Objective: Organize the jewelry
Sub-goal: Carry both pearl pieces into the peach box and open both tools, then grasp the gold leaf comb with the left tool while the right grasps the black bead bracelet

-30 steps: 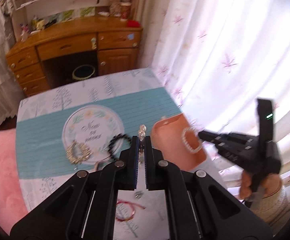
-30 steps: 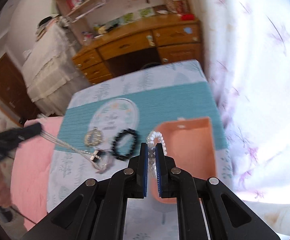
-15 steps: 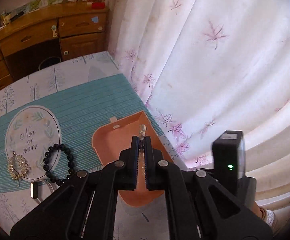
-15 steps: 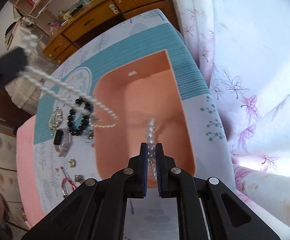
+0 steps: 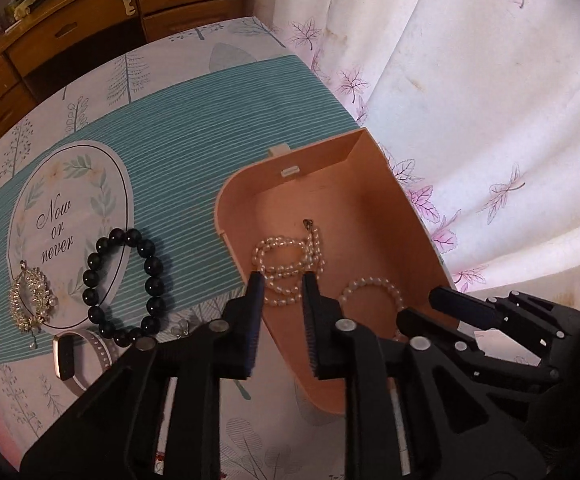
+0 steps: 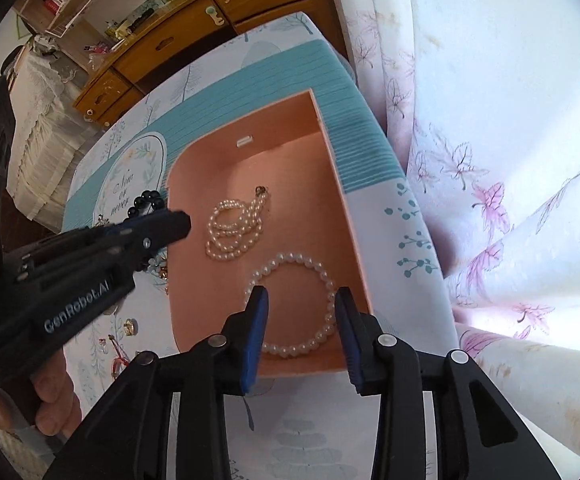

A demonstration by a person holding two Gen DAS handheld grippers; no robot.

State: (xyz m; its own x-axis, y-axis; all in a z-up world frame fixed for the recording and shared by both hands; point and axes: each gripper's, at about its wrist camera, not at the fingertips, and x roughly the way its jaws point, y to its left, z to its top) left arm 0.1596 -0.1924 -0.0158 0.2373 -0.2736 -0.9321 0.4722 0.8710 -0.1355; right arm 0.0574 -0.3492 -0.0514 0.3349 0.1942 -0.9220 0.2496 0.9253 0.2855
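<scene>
Left wrist view: left gripper [image 5: 279, 292] has its fingers apart, nothing between them, tips above the near left part of the orange tray [image 5: 414, 216]. Just past the tips lies the pearl necklace [image 5: 288, 266], heaped in loose coils on the tray floor, its dark clasp at the far end. To its right, the pearl bracelet [image 5: 372, 294] lies flat, partly hidden by the gripper body.

Right wrist view: right gripper [image 6: 299, 308] is also parted and empty; its tips straddle the near half of the pearl bracelet [image 6: 292, 304] from above. Contact with the beads cannot be told. Pearl necklace [image 6: 234, 226] sits farther in, apart from the bracelet. Left gripper [image 6: 170, 222] enters from the left over the tray's left wall [image 6: 172, 240].

Outside the tray, on the teal placemat [image 5: 194, 120]: black bead bracelet [image 5: 124, 284] just left of the tray, gold pendant [image 5: 30, 300] beyond it on the round "Now or never" print, a fitness band [image 5: 78, 354] at the near edge. Floral curtain [image 5: 470, 80] on the right, wooden desk [image 5: 102, 12] behind.
</scene>
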